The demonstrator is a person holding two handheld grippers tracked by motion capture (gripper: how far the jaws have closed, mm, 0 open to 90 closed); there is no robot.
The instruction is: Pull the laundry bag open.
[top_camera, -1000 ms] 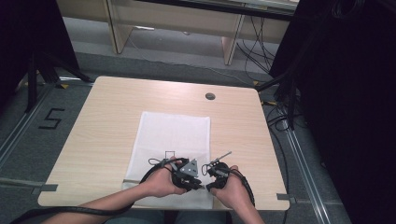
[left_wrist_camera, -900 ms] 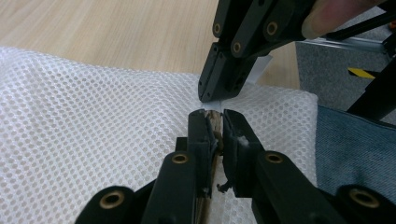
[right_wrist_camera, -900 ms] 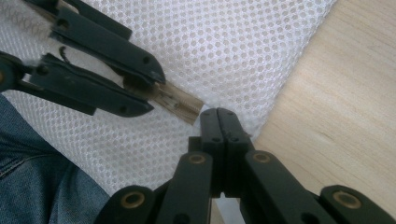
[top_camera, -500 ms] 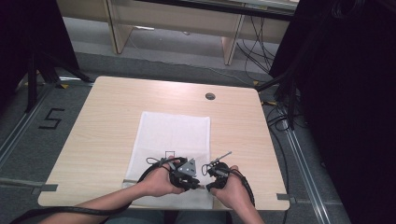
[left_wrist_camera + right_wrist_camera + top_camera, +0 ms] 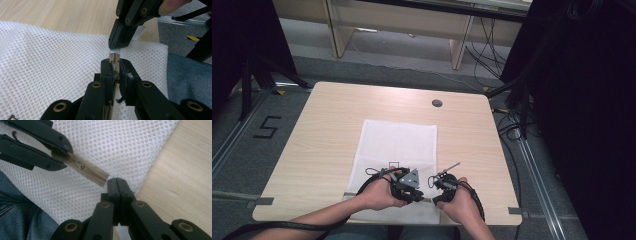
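Mesh bag (image 5: 398,150) lies flat on the bench (image 5: 322,130), near my edge. My left fingers (image 5: 114,65) pinch its tan zipper (image 5: 87,171). My right fingers (image 5: 117,185) are clenched on the zipper's end. Nothing has moved lately, so the zipper is not sliding yet.

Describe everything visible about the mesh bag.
The mesh bag is white, netted fabric with small round holes, lying flat on the table with its near end at the table's edge. A beige zipper runs along that near end. The left gripper is shut on the zipper; the right gripper pinches the bag's corner at the zipper's end.
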